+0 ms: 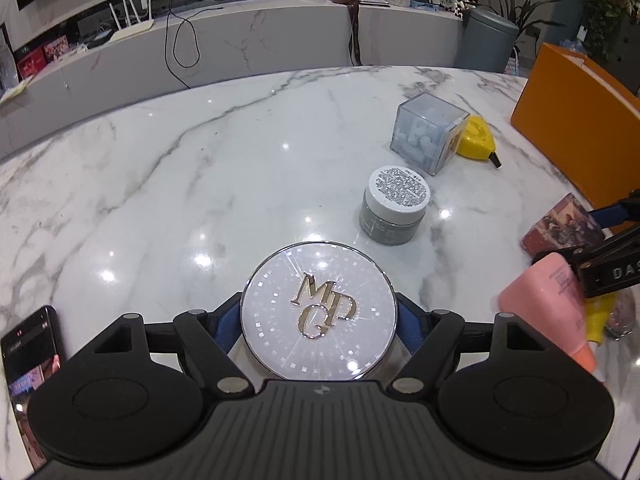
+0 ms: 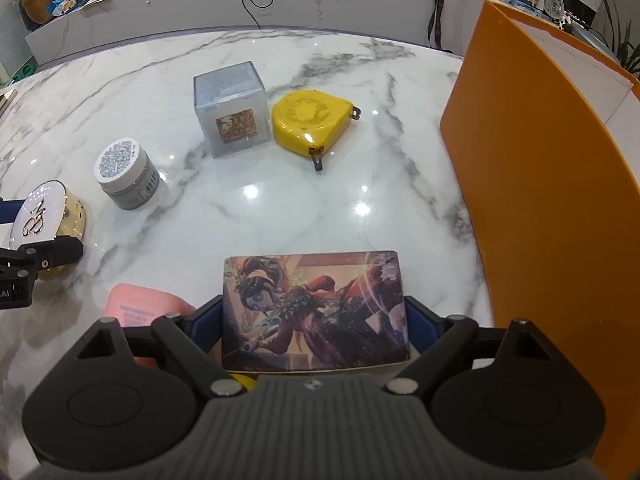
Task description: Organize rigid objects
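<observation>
Between the blue pads of your left gripper point(image 1: 319, 316) sits a round compact point(image 1: 319, 312) with a mirrored lid and raised gold letters; the pads press its two sides, so you grip it, with the tool tilted steeply down at the marble table point(image 1: 180, 184). From the right wrist view the compact shows a gold rim and looks tipped, its far edge close to the table; whether it touches there you cannot tell.

Your right gripper point(image 2: 316, 316) also points steeply down and clamps a flat picture box point(image 2: 316, 312) by its short sides, its printed face turned up to the camera. Under and left of it lies a pink tube point(image 2: 138, 304), and a bit of something yellow shows just below the box.

Farther out stand a grey jar point(image 1: 394, 210) with a white printed lid, then a clear cube box point(image 1: 430, 132), and just beside that a yellow tape measure point(image 2: 310, 122). An orange box point(image 2: 540, 200) stands upright along the right edge of the table. A phone point(image 1: 30, 354) lies at the left edge, near your left gripper.
</observation>
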Tool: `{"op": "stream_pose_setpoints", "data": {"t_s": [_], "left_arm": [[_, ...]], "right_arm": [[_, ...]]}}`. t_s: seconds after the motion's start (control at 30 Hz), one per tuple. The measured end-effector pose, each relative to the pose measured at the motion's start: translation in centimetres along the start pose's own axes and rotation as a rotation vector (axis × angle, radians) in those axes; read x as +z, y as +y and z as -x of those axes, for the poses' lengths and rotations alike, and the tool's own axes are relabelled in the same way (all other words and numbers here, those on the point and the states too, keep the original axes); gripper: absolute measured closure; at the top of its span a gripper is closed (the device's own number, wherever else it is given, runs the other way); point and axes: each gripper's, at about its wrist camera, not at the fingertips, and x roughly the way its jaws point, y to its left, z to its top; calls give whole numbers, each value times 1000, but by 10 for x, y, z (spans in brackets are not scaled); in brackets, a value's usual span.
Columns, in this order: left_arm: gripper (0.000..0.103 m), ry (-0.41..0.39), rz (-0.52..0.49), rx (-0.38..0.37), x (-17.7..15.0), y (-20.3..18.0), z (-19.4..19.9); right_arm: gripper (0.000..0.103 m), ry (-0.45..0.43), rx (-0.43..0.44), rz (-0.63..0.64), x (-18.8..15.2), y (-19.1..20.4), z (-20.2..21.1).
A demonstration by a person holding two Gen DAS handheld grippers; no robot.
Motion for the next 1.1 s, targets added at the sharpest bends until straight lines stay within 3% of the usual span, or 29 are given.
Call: {"op": "stream_pose_setpoints", "data": {"t_s": [0.5,1.1], "left_arm": [[15,-40,-6,9,6,-5,28],[15,-111,-87,-36,27,-53,68]], "right_arm": [[16,-46,-13,-17,8,-4,20],[16,-245,29,-64,40,-11,87]]}}
